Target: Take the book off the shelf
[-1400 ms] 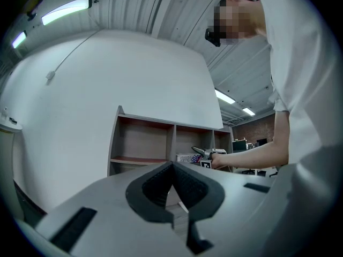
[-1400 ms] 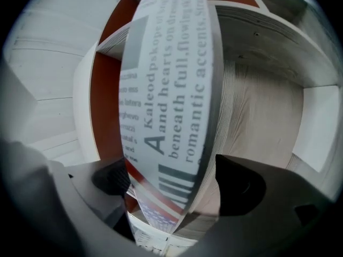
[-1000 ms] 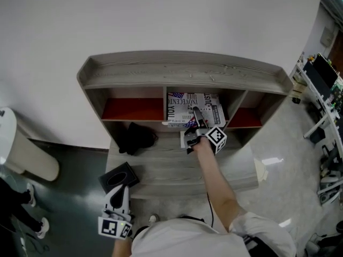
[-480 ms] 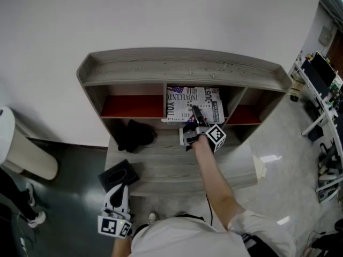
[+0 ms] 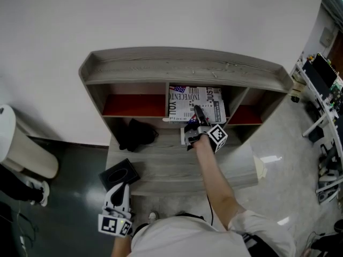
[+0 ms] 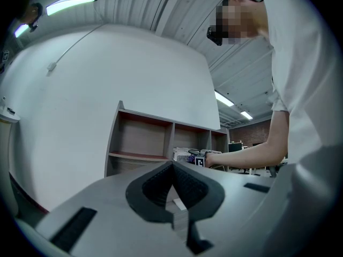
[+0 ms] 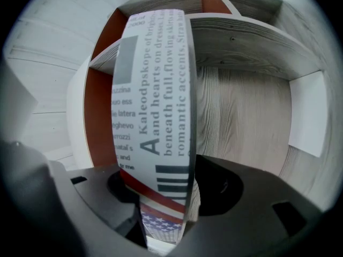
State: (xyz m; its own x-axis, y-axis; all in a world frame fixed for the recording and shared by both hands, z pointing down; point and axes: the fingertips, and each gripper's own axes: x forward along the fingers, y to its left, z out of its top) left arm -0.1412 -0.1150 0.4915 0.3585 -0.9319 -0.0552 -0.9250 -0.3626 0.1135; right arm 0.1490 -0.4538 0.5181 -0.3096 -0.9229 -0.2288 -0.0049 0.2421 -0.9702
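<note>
So, the R gripper's (image 7: 161, 189) pads are clamped on the near edge of the book (image 7: 153, 84), a newsprint-style cover w/ a flag motif, which sits in the middle compartment of the grey wooden shelf (image 5: 187, 68), while the L gripper (image 6: 172, 167), jaws together w/ nothing btwn them, hangs low, well apart.

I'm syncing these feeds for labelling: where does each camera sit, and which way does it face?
Head view: on the person's head, facing steeply down at the shelf and book; shows right arm, shirt, left tool, right tool.
Left gripper view: on the left tool, held low, facing the shelf; shows its shut jaws, the person's torso, right arm.
Right gripper view: on the right tool, facing into the middle compartment; jaws clamp the book.
Shared: all show shelf and book.
</note>
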